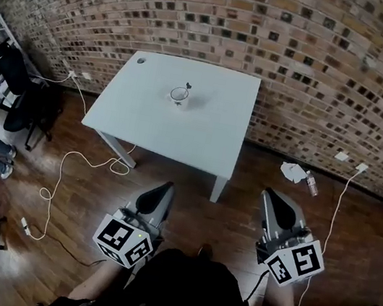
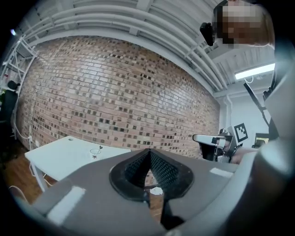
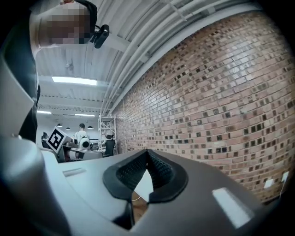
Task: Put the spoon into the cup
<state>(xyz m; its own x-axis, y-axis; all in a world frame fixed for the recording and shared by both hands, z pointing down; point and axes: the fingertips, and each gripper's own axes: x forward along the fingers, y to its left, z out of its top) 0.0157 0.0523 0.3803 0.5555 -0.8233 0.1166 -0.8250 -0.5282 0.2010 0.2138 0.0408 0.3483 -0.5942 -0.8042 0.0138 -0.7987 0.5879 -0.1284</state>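
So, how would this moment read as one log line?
left tool: shut, empty | right tool: shut, empty | cup: on table, apart from both tools

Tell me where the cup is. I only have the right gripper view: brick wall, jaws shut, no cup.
Observer: In the head view the cup stands upright on the white table, on the half nearer the brick wall.
Operator: Spoon in it?
Observer: Can't confirm. A small dark thing sticks up at the cup's rim, but it is too small to tell whether that is the spoon.
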